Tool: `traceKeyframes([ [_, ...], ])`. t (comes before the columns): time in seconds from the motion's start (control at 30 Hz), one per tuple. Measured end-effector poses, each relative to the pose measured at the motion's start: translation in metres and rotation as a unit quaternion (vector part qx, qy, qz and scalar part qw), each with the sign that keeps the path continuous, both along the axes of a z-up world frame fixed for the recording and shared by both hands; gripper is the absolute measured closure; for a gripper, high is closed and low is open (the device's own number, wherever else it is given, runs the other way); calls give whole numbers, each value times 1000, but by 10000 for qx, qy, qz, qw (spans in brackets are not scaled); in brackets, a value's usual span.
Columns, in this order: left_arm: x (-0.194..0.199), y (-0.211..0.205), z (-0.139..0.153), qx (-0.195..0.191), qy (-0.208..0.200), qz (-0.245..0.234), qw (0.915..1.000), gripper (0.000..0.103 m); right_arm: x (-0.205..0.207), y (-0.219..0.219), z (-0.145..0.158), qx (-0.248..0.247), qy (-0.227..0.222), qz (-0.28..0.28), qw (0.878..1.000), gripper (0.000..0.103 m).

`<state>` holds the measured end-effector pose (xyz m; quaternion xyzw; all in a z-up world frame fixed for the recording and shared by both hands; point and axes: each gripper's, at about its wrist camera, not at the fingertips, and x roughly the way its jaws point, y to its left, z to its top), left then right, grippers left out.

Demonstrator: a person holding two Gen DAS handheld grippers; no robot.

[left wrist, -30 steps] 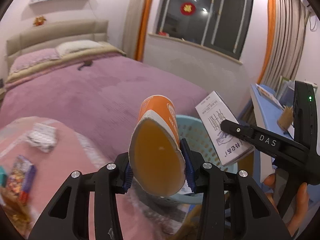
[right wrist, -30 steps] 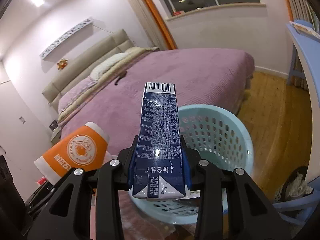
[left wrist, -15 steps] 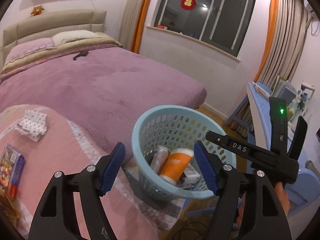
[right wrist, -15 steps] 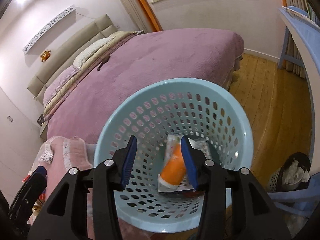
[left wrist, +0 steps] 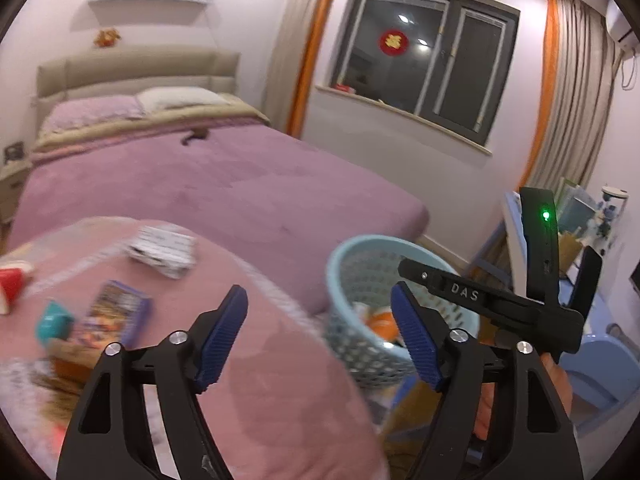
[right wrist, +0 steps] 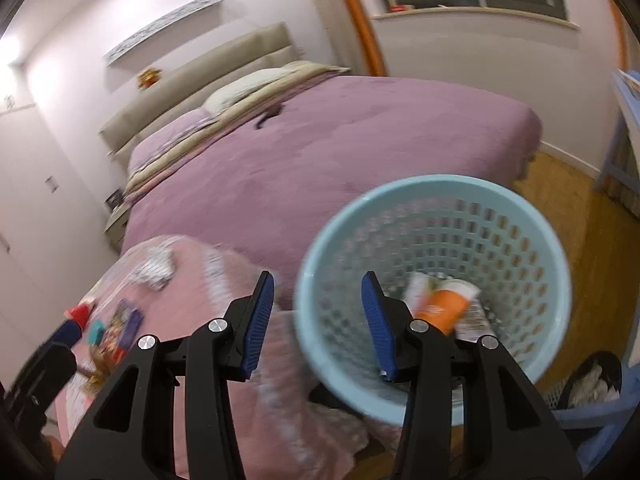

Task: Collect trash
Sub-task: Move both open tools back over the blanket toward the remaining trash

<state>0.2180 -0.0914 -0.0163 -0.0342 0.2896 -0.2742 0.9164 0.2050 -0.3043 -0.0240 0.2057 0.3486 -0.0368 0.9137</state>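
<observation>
Left gripper [left wrist: 318, 330] jaws wide apart, nothing between them — they have just been opening further. Right gripper [right wrist: 318, 322] also parted and empty after a recent widening.

Orange cup [right wrist: 444, 308] lies on its side in the bottom of the light-blue basket [right wrist: 360, 208], long axis tilted, white rim end up toward the far wall; white cartons sit under and beside it. In the left view only an orange sliver [left wrist: 380, 320] shows through the mesh.

Pink-covered table [left wrist: 280, 380] sits just left of the basket, its edge close to the rim. Left view alone shows the clutter clearly — purple packet [left wrist: 120, 314], teal box [left wrist: 52, 322], red-white cup [left wrist: 10, 284], patterned white carton [left wrist: 164, 250].

Beyond, purple bed [right wrist: 340, 148]; right view shows open wood floor [right wrist: 580, 208] past the basket.
</observation>
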Motion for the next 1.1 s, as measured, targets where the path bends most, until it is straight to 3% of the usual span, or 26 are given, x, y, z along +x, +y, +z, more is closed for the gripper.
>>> traceKeyframes([
  [0.3, -2, 96, 14, -122, -114, 1032, 9945, 20, 8, 82, 15, -367, -232, 927, 9947, 53],
  [0.5, 8, 154, 14, 172, -127, 1774, 9839, 19, 21, 118, 17, -536, -244, 1293, 9899, 53],
  [0.63, 21, 198, 10, 211, -57, 2318, 9725, 16, 33, 141, 17, -726, -226, 1472, 9862, 53],
  [0.8, 56, 252, -6, -4, 417, 2787, 9595, 15, 50, 157, 8, -785, -137, 1633, 9833, 51],
  [0.9, 82, 276, -18, -228, 825, 2790, 9565, 15, 64, 164, 1, -774, -21, 1698, 9824, 51],
  [1.1, 127, 296, -47, -334, 1377, 2996, 9435, 15, 86, 177, -3, -868, 49, 1819, 9795, 51],
])
